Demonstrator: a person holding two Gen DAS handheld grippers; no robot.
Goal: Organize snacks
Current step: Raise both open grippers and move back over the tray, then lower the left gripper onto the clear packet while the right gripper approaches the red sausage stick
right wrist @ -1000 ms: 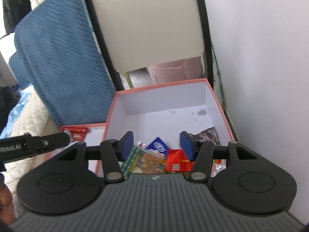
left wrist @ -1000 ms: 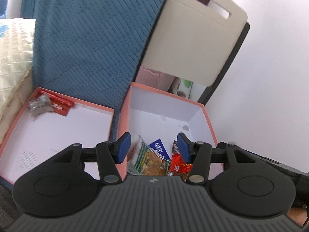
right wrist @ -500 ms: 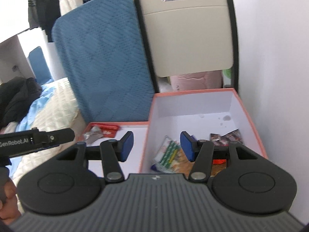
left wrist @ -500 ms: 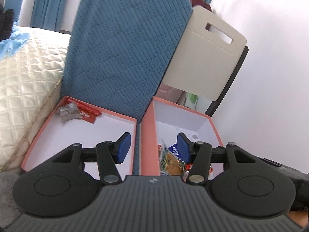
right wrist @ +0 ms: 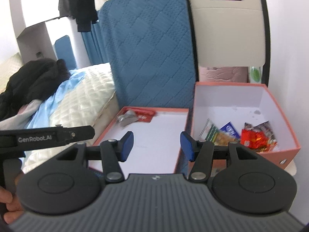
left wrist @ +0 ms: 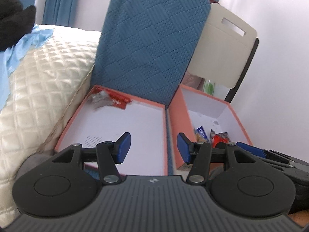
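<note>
Two coral boxes with white insides stand side by side. The deep right box [right wrist: 285, 133] [left wrist: 239, 119] holds several snack packets: a green-and-orange one [right wrist: 214, 133], a blue one [right wrist: 228, 128] and a red one [right wrist: 255, 139]. The shallow left box [right wrist: 108, 127] [left wrist: 73, 119] has a grey packet [right wrist: 126, 118] [left wrist: 99, 99] and a red packet [right wrist: 144, 115] [left wrist: 119, 100] at its far corner. My left gripper [left wrist: 153, 147] hangs open over the gap between the boxes, nothing between its blue pads. My right gripper [right wrist: 156, 147] is open too, above the left box's near right edge.
A blue quilted cushion [right wrist: 152, 54] leans upright behind the left box. A cream chair back [right wrist: 227, 32] stands behind the right box, by a white wall [left wrist: 280, 58]. A cream quilted bed cover [left wrist: 38, 89] lies to the left. The left gripper's body [right wrist: 46, 137] crosses the right wrist view.
Both grippers have pulled back and shifted left, away from the deep box's snacks. More of the shallow box and the bed now shows. Jaw openings look unchanged.
</note>
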